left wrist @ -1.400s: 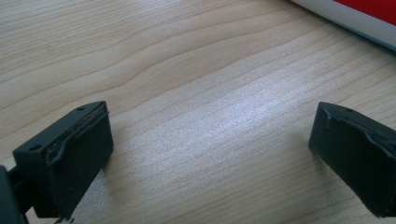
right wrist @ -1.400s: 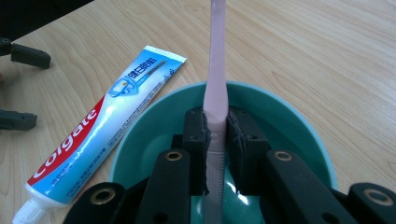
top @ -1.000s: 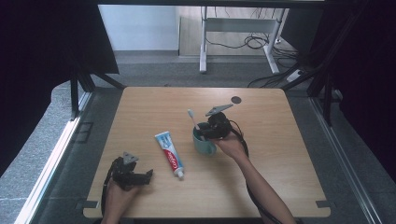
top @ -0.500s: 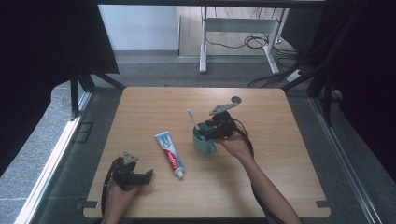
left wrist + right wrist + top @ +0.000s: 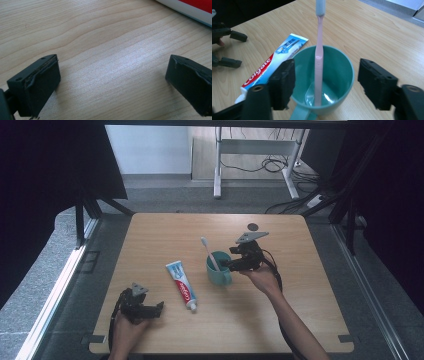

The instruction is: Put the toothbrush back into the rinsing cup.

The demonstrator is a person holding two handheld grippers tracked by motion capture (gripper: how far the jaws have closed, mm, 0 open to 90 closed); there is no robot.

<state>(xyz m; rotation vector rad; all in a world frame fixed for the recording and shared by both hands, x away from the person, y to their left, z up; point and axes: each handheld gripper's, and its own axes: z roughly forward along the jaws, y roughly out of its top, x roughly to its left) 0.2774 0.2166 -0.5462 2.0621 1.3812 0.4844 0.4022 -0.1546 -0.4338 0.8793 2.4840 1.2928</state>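
On the table (image 5: 150, 235), going left to right in the high view, the left gripper (image 5: 150, 309) rests at about seven o'clock near the front edge, with the person's hand under it. In the left gripper view its jaws stand wide apart over bare wood, with nothing between them; a strip of the toothpaste tube (image 5: 190, 10) crosses the top right corner.

Next, just left of centre, the toothpaste tube (image 5: 181, 285) lies flat, cap toward the front edge, well apart from the left gripper and just beside the cup.

At the centre stands the teal cup (image 5: 218, 268), upright, handle toward the front. The pink toothbrush (image 5: 208, 252) stands in it, bristles up, leaning toward eleven o'clock against the rim.

At the cup's three o'clock is the right gripper (image 5: 229, 266). Its jaws have just been opening; in the right gripper view they stand wide on either side of the cup (image 5: 324, 80), pads clear of the wall, with the toothbrush (image 5: 319, 57) between them and free.

A small dark disc (image 5: 253, 226) lies at one o'clock, well apart.
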